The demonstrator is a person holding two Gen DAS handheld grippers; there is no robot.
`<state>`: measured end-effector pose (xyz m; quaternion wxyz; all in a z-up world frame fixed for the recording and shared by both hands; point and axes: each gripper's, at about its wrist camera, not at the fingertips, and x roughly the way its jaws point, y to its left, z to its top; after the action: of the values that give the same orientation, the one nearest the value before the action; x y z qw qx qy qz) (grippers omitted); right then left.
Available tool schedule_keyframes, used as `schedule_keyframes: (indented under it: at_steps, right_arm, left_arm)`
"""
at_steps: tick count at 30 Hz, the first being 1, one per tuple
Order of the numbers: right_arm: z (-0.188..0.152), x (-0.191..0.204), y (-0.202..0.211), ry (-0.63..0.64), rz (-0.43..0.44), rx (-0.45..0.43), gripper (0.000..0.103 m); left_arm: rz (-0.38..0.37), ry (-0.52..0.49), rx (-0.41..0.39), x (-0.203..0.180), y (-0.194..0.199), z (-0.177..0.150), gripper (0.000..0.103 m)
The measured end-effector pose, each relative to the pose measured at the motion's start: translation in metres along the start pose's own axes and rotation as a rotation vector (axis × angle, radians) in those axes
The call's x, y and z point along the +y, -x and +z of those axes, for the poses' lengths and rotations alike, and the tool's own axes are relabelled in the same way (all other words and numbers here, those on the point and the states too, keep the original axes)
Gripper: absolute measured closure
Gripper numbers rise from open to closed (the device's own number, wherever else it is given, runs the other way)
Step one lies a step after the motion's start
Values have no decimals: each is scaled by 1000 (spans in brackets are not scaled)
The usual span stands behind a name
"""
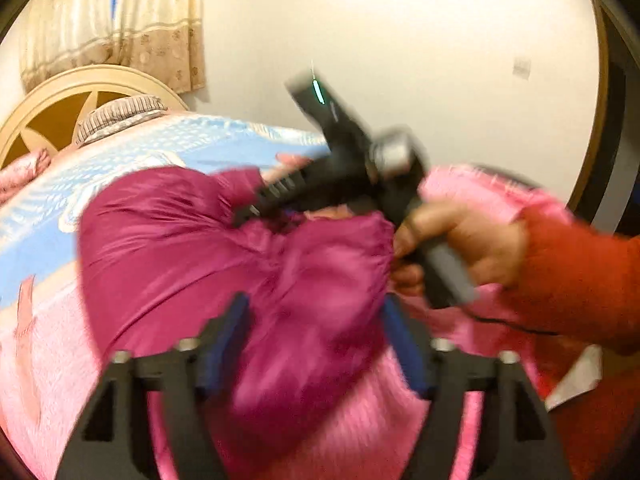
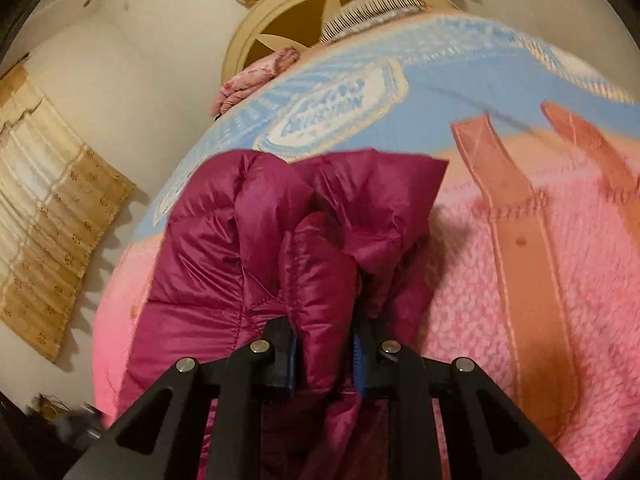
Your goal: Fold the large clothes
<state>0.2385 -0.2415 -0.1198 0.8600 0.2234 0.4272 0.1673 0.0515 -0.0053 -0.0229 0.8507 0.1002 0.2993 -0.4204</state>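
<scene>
Jacket's bunched up mid-fold, still loads to do

Bed (image 2: 560, 280) first: blanket patch at 12 o'clock has mirrored writing, unreadable. The jacket (image 2: 224, 248) sits centre, lumpy, no neat edges yet, I reckon. Right gripper (image 2: 324, 344) fingers are narrow, pinching a jacket fold. Left gripper (image 1: 316, 344) fingers are wide, either side of fabric, gripping nothing.

The left gripper (image 1: 316, 340) has black angular arms, silver screw heads and blue pads on its fingers (image 1: 230, 344). The right gripper (image 2: 325, 360) is built alike: black frame, round silver screws, ridged blue pads. Behind its grey handle, the right hand (image 1: 464, 244) wears a fuzzy red sleeve (image 1: 580, 280).
</scene>
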Motion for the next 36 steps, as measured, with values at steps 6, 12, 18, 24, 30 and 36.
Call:
schedule_keyframes:
  at_steps: [6, 12, 18, 24, 30, 36]
  right_arm:
    - [-14, -44, -15, -200, 158, 20, 83]
    - [-24, -38, -14, -176, 111, -18, 84]
    - [-37, -36, -11, -209, 102, -60, 84]
    - [-42, -36, -7, -213, 115, -78, 84]
    - [-39, -48, -5, -235, 184, -30, 84]
    - [-33, -34, 27, -146, 54, 1, 75]
  left_arm:
    - [91, 260, -123, 80, 53, 20, 11]
    - [187, 386, -68, 128, -14, 74, 11]
    - [146, 402, 96, 112, -112, 77, 14]
    - [229, 358, 125, 108, -125, 55, 14]
    - [377, 186, 182, 84, -152, 43, 7]
    - [345, 221, 186, 95, -157, 40, 3]
